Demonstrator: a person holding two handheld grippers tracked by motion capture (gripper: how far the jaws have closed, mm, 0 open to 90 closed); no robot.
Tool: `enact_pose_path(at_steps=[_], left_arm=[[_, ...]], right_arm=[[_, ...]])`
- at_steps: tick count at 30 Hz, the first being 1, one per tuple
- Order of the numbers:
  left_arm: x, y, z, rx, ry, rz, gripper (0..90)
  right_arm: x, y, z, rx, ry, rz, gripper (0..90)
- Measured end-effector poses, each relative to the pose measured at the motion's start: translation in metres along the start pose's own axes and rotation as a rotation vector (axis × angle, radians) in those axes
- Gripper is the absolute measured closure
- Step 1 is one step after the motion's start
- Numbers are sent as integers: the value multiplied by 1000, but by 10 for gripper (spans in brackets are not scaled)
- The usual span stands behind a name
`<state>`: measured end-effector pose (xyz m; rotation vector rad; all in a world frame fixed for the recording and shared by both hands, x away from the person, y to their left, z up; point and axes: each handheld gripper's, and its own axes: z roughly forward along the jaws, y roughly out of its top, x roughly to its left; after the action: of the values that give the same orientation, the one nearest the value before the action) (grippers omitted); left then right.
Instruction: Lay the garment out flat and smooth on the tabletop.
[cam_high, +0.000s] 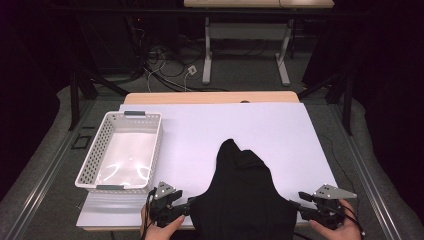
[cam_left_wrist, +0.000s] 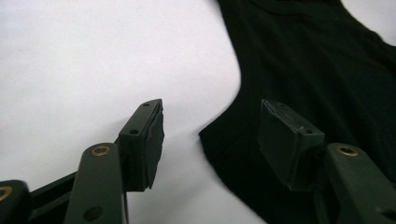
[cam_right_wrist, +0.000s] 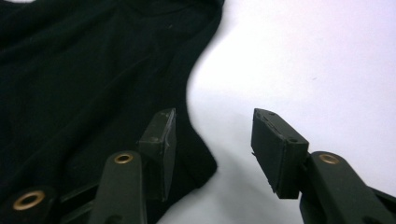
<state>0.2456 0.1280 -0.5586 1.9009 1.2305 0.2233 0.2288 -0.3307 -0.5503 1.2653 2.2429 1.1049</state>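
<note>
A black garment (cam_high: 244, 192) lies on the white table cover, narrow end pointing away from me, wide end at the near edge. My left gripper (cam_high: 186, 205) sits at its near left corner, jaws open. In the left gripper view that corner of the black garment (cam_left_wrist: 299, 70) lies between the jaws of the left gripper (cam_left_wrist: 212, 140), one jaw over cloth, the other over bare white. My right gripper (cam_high: 296, 204) is at the near right corner, also open. The right gripper view has the right gripper (cam_right_wrist: 215, 147) straddling the corner of the garment (cam_right_wrist: 93, 74).
A white perforated basket (cam_high: 92, 157) stands empty on the left of the table. The white cover (cam_high: 280, 130) spreads beyond the garment to the wooden far edge (cam_high: 210, 97). Cables and table legs lie on the floor behind.
</note>
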Motion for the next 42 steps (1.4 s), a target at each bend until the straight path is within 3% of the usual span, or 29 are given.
enact_pose_path(at_steps=[6,9,11,14,18,25,32,36,42], left_arm=[[-2,-2,5,40,13,31,483],[-6,-2,5,61,21,69,589],[-9,-2,6,74,8,79,674],[-15,-2,6,94,26,138,769],[-14,-1,6,113,3,140,863],[-9,4,2,124,34,150,878],[0,10,-10,94,64,132,878],[6,11,-12,99,61,120,878],[6,11,-8,113,41,128,878]], right_arm=[[2,-3,6,56,7,-27,545],[6,-4,8,69,23,-34,583],[8,-4,9,73,19,-70,644],[11,-3,8,94,54,-58,799],[13,-2,7,113,65,-63,842],[8,-1,4,122,55,-41,847],[3,0,1,116,32,-44,848],[-1,0,-2,104,10,-24,849],[-6,2,-5,97,-37,-42,850]])
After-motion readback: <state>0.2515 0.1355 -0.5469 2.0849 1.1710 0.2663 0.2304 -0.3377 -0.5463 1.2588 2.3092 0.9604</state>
